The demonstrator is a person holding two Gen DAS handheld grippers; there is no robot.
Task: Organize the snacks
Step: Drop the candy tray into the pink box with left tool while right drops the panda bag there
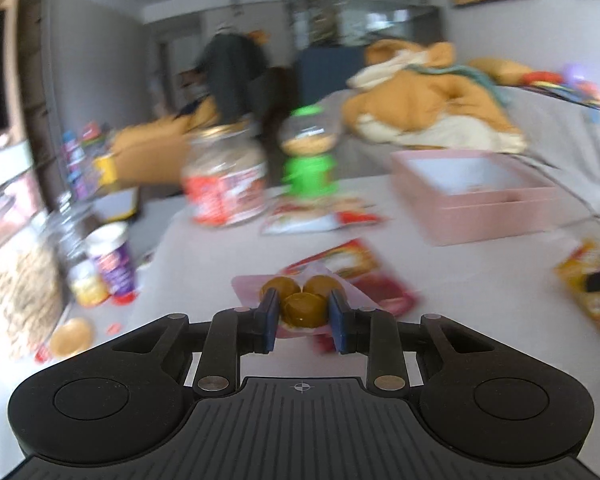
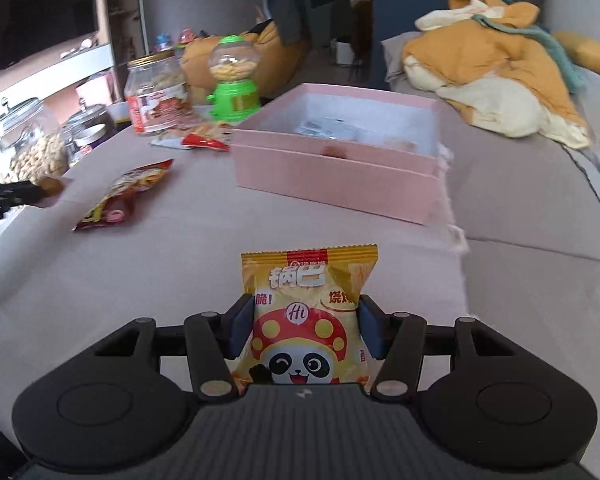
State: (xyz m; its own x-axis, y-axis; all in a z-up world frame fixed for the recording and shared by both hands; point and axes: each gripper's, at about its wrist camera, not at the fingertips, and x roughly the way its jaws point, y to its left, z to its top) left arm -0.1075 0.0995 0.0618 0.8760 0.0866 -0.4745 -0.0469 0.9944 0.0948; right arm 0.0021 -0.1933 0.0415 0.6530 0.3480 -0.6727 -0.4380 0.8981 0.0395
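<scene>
In the left wrist view my left gripper is shut on a clear pink-backed packet of three round brown sweets, held above the pale table. My right gripper is shut on an upright yellow snack bag with a panda print. That yellow bag also shows at the right edge of the left view. An open pink box stands ahead of the right gripper with silver packets inside. In the left view the pink box sits at the far right.
A red snack packet lies left of centre, and another packet lies by a red-labelled jar and a green candy dispenser. Glass jars of nuts line the left edge. An orange blanket covers the sofa behind.
</scene>
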